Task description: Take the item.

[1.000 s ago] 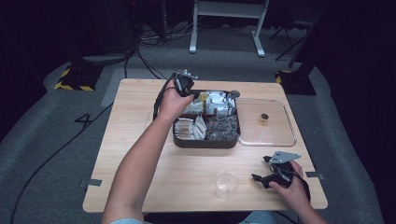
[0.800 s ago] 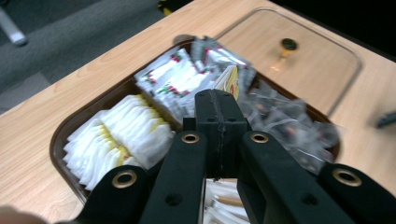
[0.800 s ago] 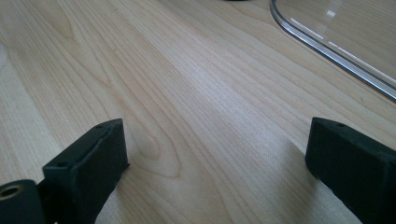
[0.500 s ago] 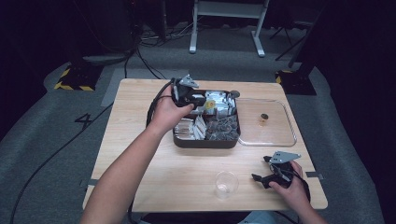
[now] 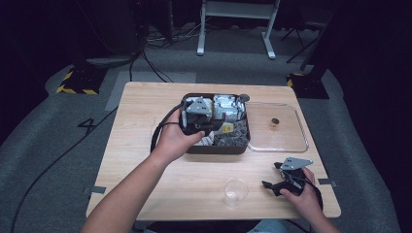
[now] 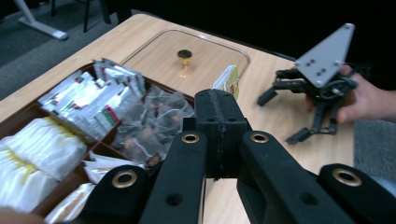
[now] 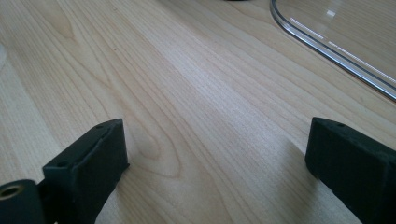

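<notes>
Left gripper view, centre frame: the left gripper (image 6: 218, 135), jaws pressed together, apparently pinches a light, flimsy yellow-and-white sachet (image 6: 227, 81) by its edge, while the right gripper (image 7: 219, 154) gapes wide, empty, over the table (image 7: 187, 84).

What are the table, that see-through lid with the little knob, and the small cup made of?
The table looks like pale wood or wood-look laminate, matte, with visible grain. The lid seems clear glass or plastic: the tabletop shows through, edges glint. Its knob looks like shiny brass-coloured metal. The cup seems thin clear plastic.
</notes>
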A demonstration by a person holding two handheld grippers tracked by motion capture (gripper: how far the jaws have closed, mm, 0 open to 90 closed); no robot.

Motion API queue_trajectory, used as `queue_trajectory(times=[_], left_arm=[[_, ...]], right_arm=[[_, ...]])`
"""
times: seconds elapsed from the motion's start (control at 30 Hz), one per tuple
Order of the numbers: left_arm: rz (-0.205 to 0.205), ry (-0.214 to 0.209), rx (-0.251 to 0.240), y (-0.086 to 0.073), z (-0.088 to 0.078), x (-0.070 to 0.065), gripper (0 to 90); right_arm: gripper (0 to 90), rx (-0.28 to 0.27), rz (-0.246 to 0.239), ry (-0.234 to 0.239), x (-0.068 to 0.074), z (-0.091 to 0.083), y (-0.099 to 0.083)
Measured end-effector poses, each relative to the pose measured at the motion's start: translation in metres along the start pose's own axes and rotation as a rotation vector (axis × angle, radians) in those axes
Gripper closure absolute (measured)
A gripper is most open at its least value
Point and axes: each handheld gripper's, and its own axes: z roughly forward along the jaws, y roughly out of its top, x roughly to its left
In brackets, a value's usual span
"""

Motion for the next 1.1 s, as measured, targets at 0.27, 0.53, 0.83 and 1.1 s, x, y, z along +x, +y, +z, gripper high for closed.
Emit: queue_trajectory(times=[0.27,0.53,0.83,1.1], left_arm=[[0.041,-0.064,-0.026,-0.012,0.002,-0.032,90.0],[0.075,-0.130,-0.016,-0.025,0.012,-0.054,90.0],[0.080,-0.179,-0.031,-0.047,0.030,-0.074,90.0],[0.085,-0.211,-0.019,-0.066,0.047,-0.087,90.0]], right_arm=[[5.8,0.000,0.001,-0.001,0.000,0.000,0.000],[5.9,0.000,0.003,-0.002,0.000,0.000,0.000],[5.9,-0.001,0.002,-0.002,0.000,0.000,0.000],[6.0,-0.001,0.004,-0.004,0.001,0.000,0.000]])
